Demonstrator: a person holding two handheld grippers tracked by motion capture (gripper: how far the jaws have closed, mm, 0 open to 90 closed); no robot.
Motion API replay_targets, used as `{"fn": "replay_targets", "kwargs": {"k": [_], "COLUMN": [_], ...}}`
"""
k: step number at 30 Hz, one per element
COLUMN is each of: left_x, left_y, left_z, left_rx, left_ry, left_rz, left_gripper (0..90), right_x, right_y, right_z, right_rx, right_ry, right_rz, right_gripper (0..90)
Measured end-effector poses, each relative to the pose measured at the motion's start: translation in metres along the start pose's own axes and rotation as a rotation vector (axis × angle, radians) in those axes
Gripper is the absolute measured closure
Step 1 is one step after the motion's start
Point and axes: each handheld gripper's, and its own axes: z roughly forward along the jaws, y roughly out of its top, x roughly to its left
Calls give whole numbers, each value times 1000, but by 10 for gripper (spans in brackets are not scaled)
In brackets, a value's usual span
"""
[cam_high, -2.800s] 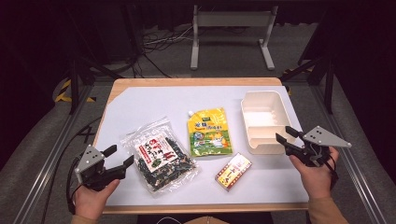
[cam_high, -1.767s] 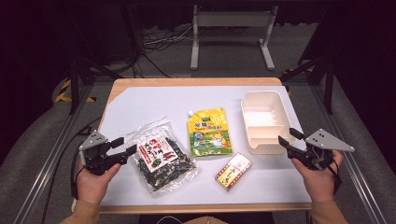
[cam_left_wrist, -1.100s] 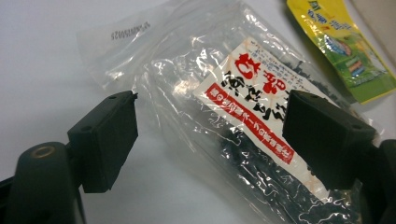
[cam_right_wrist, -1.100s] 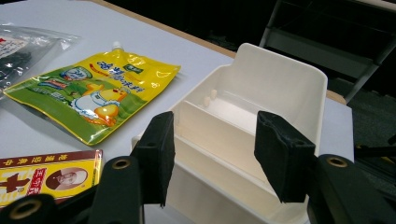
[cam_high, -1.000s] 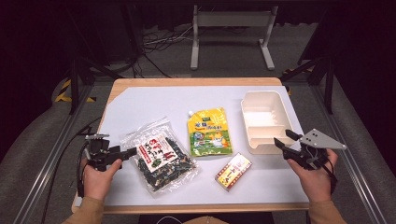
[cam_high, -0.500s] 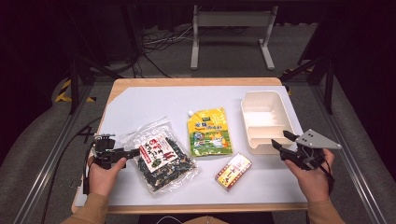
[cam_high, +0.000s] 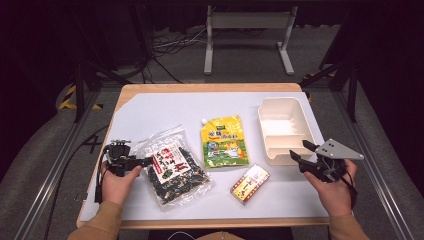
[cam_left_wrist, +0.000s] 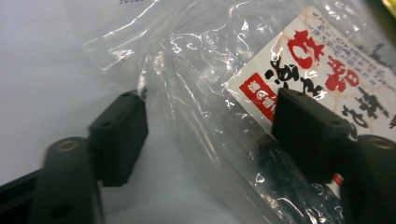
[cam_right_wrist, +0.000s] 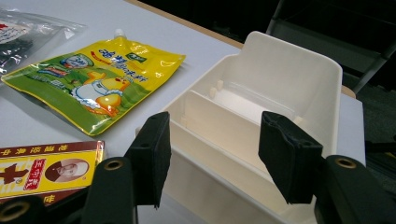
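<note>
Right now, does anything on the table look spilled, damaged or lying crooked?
Nothing looks spilled or damaged. The clear seaweed bag and the small yellow-red box lie at an angle to the table's edge. The yellow-green spout pouch lies flat, and the white divided bin stands upright and empty.

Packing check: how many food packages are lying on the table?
3: seaweed bag by the left gripper, yellow pouch mid-table, small box nearer the right gripper.

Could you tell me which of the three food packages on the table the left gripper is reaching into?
The clear seaweed bag with the red-and-white label: the left gripper straddles its edge, unlike the yellow pouch and small box.
</note>
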Motion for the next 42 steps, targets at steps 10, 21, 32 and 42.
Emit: {"fn": "replay_targets", "kwargs": {"k": [10, 21, 32, 42], "left_x": [-7, 5, 4, 1], "left_y": [-2, -4, 0, 9], "left_z": [3, 8, -1, -33], "left_rx": [-15, -66, -107, -221], "left_ry": [57, -117, -151, -189], "left_rz": [31, -108, -99, -65], "left_gripper": [599, 792, 860, 863], "right_x": [-1, 1, -3, -2], "right_y": [0, 0, -3, -2], "right_z": [2, 7, 1, 1], "right_rx": [0, 11, 13, 14], "right_ry": [11, 17, 6, 3], "right_rz": [3, -5, 4, 0], "right_gripper": [432, 429, 428, 430]}}
